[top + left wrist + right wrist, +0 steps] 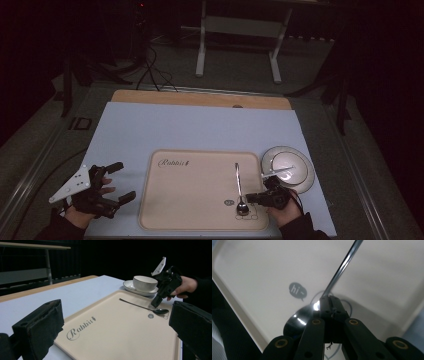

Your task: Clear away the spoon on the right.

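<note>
Spoon (239,187) lies on tray (190,220), bowl end at 6 o'clock; thin stiff slick metal, likely light, best pinched at neck. Right gripper (252,198) jaws closed on that neck. Left gripper (122,181) wide open, empty, off tray at 9 o'clock.

A tray (200,200) lies on the table (150,125) near its front edge. A spoon (239,187) rests on the tray's right side. A bowl (145,283) on a saucer (130,286) stands just right of the tray.
</note>
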### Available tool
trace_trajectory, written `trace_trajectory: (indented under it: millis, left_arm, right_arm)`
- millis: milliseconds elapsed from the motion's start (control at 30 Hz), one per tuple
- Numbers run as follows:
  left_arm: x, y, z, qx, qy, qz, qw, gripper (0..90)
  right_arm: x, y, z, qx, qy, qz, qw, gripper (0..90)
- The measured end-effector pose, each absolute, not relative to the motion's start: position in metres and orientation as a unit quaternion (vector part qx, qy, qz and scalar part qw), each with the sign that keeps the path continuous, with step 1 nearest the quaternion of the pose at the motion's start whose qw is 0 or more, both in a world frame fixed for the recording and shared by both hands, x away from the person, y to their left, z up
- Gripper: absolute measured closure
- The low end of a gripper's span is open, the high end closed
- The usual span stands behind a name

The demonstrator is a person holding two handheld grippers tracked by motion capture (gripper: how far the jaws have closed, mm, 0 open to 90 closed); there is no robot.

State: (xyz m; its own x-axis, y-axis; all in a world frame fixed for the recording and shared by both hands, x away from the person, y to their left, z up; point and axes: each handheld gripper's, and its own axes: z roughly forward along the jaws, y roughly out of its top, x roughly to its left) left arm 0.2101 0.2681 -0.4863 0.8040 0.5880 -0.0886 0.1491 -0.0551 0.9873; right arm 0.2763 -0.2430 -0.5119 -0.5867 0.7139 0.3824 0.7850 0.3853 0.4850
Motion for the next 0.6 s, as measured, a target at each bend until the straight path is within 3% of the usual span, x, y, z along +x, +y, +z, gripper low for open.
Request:
trace_trajectory:
  millis: [367,533,600]
  left_arm:
    - [0.21,0.269,-0.486,0.705,0.262,0.173,0.636,0.0]
    - [0.21,0.269,-0.486,0.705,0.261,0.173,0.636,0.0]
    - [0.21,0.269,-0.486,0.705,0.262,0.173,0.636,0.0]
  right_arm:
    - [0.282,-0.237,-0.482,-0.432,-0.818,-0.38,0.007,73.3]
    - [0.285,-0.232,-0.473,-0.422,-0.809,-0.408,-0.023,45.8]
    - [0.285,-0.231,-0.472,-0.419,-0.809,-0.412,-0.031,43.1]
